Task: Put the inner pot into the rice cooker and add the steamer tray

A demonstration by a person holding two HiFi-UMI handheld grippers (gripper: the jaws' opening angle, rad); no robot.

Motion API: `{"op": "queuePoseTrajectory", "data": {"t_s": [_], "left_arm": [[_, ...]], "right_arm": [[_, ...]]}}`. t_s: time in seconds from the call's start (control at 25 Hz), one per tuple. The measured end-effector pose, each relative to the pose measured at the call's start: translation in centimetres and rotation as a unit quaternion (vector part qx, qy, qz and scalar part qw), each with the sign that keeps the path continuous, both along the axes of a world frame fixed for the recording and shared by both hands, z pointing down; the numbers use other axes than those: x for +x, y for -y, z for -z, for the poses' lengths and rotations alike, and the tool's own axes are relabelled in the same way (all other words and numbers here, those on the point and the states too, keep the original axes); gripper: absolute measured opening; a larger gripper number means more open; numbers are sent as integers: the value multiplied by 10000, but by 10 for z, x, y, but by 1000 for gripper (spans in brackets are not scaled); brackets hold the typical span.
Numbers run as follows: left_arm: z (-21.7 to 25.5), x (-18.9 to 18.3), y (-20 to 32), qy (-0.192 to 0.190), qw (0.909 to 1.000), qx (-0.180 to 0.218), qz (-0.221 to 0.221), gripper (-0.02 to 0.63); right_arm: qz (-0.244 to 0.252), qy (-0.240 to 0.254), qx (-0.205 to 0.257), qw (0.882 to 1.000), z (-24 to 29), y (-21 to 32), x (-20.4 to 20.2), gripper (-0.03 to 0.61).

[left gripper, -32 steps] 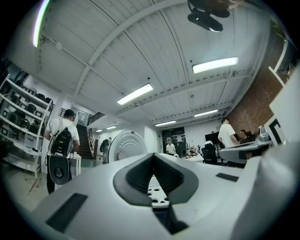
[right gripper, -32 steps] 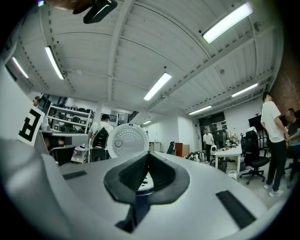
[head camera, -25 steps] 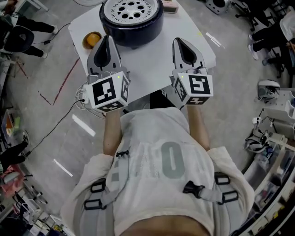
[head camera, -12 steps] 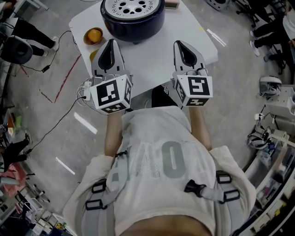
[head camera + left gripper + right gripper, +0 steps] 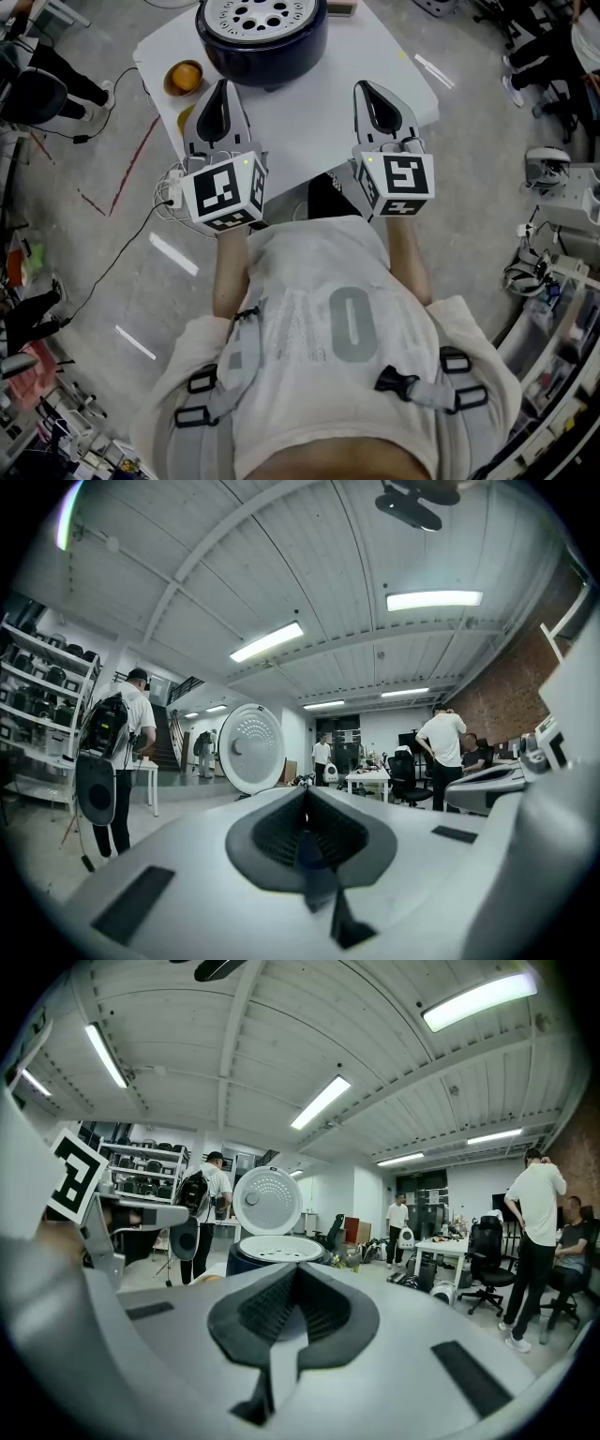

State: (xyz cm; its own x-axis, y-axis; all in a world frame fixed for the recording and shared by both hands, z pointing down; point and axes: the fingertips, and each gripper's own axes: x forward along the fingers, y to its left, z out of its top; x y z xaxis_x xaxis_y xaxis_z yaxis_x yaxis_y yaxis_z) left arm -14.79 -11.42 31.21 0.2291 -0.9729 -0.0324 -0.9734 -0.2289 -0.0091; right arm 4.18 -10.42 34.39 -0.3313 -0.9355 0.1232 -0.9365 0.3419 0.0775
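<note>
At top ctr of the head view, the cooker (image 5: 267, 58) sits on the white surface (image 5: 328, 112) w/ the perforated tray (image 5: 261, 13) seated in its mouth. Its lid (image 5: 267, 1202) stands open behind it in the right gripper view. Pot itself can't be seen, as the tray covers the opening. Tray sits level at the rim, though, so pot is prob. already under it. Left tongs (image 5: 221, 89) and right tongs (image 5: 368, 91) are both closed w/ nothing between them. They're held side by side over the surface, lower in frame than the cooker and apart from it. Small orange bowl (image 5: 185, 77) at upper left, just beside the cooker. Judgement: both steps look done. Nothing seems left, except maybe shutting the lid, which the task doesn't ask for.
</note>
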Motion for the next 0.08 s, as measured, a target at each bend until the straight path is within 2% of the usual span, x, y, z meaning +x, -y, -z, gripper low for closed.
{"op": "queuePoseTrajectory", "data": {"t_s": [0.08], "left_arm": [[-2, 2, 2, 1, 10000, -15, -20, 21]], "right_arm": [[-1, -26, -4, 10000, -1, 1, 1, 5]]}}
